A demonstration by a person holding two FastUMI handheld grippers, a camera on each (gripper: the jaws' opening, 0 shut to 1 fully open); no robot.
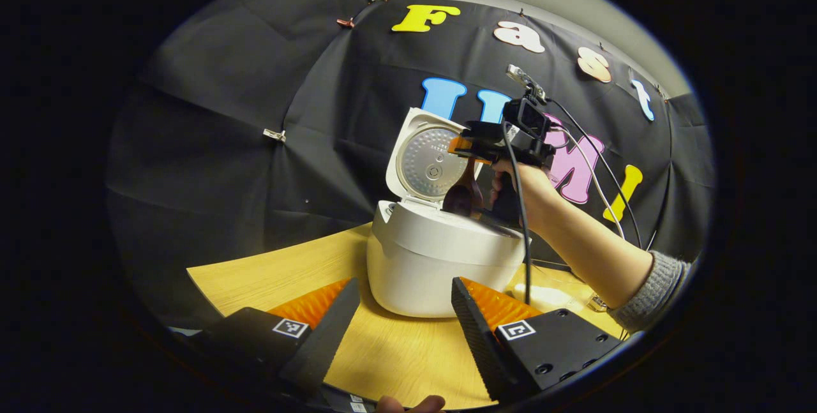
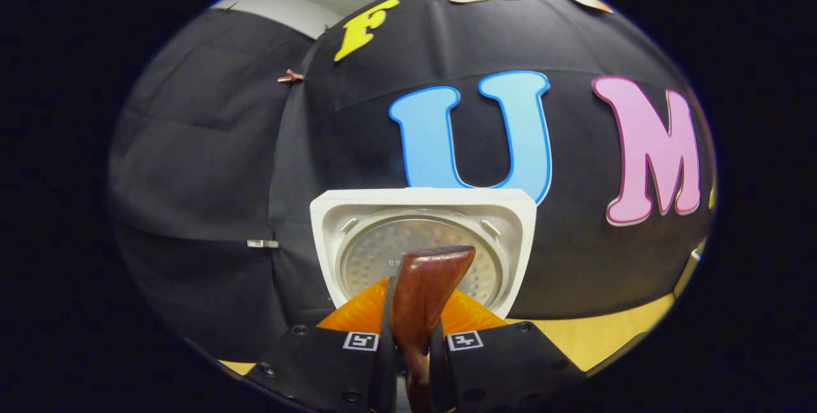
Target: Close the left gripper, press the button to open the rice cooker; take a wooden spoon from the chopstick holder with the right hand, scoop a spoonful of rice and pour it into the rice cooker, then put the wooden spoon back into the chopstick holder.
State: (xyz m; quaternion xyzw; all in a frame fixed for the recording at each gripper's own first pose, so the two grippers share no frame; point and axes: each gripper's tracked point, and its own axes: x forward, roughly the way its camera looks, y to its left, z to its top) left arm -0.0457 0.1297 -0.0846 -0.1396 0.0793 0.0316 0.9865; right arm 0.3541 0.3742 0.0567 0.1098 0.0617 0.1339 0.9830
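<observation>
We're seeing the wooden spoon point(image 2: 422, 301) pinched tight between the right gripper point(image 2: 413, 343) fingers, its bowl hanging down over the open rice cooker point(image 1: 440, 253), lid point(image 1: 426, 156) standing up behind it. Our left gripper point(image 1: 401, 311) is sitting wide apart and empty, low over the table point(image 1: 268, 272) just in front.

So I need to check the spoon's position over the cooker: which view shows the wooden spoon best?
Left gripper view: the wooden spoon hangs from the right gripper, bowl down over the open rice cooker. Right gripper view gives just its clamped handle.
</observation>
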